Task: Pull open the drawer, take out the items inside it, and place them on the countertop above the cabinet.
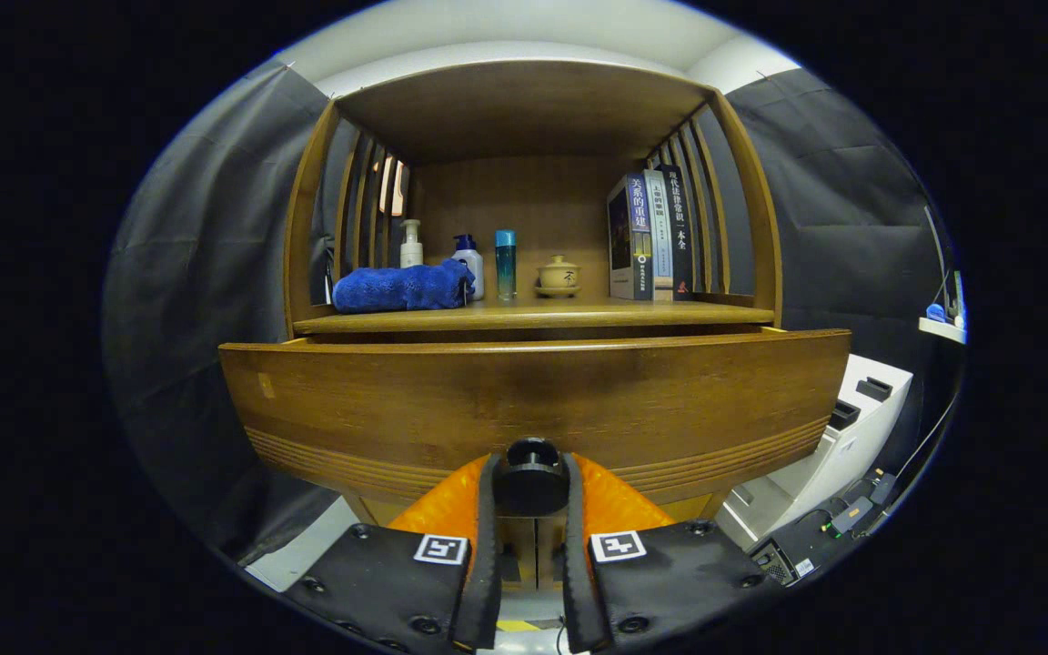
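The fingers (531,509) are closing narrowly on the round dark knob (531,477), which is sitting between them at the lower middle of the wooden drawer (533,400) front. They seem to be pressing it on both sides. The drawer is running wide, left to right, and standing slightly proud under the counter (533,316); its contents are hidden.

blue book spine (639,238): 关系的重建 | dark book spine (680,232): 一本全 | jaws grip knob (531,475)
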Available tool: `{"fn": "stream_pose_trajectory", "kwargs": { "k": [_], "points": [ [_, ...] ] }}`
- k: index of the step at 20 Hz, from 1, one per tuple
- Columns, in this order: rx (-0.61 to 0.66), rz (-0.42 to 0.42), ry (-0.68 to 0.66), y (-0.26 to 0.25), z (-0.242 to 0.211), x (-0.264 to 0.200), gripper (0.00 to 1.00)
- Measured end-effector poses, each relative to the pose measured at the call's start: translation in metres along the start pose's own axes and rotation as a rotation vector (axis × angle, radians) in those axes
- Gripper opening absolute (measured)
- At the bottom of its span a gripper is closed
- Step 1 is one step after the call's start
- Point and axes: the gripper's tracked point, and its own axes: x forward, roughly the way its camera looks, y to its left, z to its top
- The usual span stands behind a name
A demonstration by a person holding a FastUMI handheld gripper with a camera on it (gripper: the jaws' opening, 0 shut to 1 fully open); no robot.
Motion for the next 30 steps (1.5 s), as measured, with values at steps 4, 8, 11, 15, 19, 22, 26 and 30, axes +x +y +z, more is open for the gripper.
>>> {"fn": "stream_pose_trajectory", "kwargs": {
  "k": [4, 8, 11, 15, 19, 22, 26, 30],
  "points": [
    [-0.003, 0.007, 0.005, 0.001, -0.009, -0.025, 0.36],
    [0.001, 0.004, 0.017, 0.003, -0.014, -0.042, 0.36],
    [-0.001, 0.004, 0.018, 0.006, -0.017, -0.050, 0.36],
    [0.015, -0.007, 0.035, 0.007, -0.021, -0.058, 0.36],
    [0.005, -0.010, 0.042, 0.009, -0.026, -0.074, 0.36],
    [0.007, -0.018, 0.048, 0.010, -0.029, -0.083, 0.36],
    [0.021, -0.029, 0.056, 0.011, -0.033, -0.095, 0.36],
    [0.042, -0.060, 0.061, 0.011, -0.036, -0.104, 0.36]
  ]
}}
